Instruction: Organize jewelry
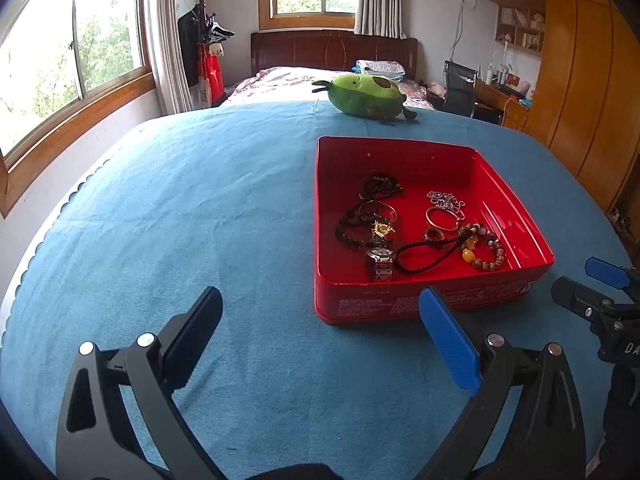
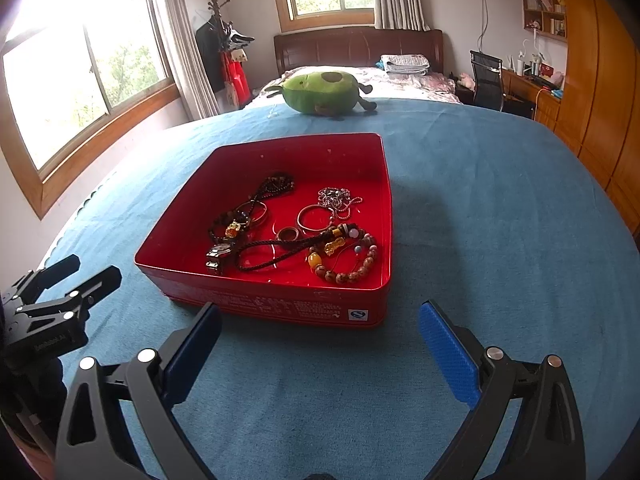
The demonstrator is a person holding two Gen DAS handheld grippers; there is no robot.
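A red tin box [image 1: 400, 304] [image 2: 280, 304] sits on the blue cloth and holds several pieces of jewelry: a wristwatch [image 1: 382, 258] [image 2: 218, 256], a bead bracelet [image 1: 486, 252] [image 2: 352, 264], a black cord [image 1: 424, 254] [image 2: 276, 250], a silver bangle [image 1: 442, 218] [image 2: 316, 218], a silver chain [image 1: 444, 199] [image 2: 336, 198] and dark bead strands [image 1: 380, 186] [image 2: 276, 186]. My left gripper [image 1: 320, 316] is open, low over the cloth, just left of and in front of the box. My right gripper [image 2: 320, 326] is open at the box's near wall. Neither holds anything.
A green plush toy [image 1: 366, 94] [image 2: 320, 92] lies at the far edge of the blue cloth [image 1: 180, 208] [image 2: 500, 208]. Beyond it stand a bed, a desk with a chair and a wooden wardrobe at the right. Each view shows the other gripper at its side edge.
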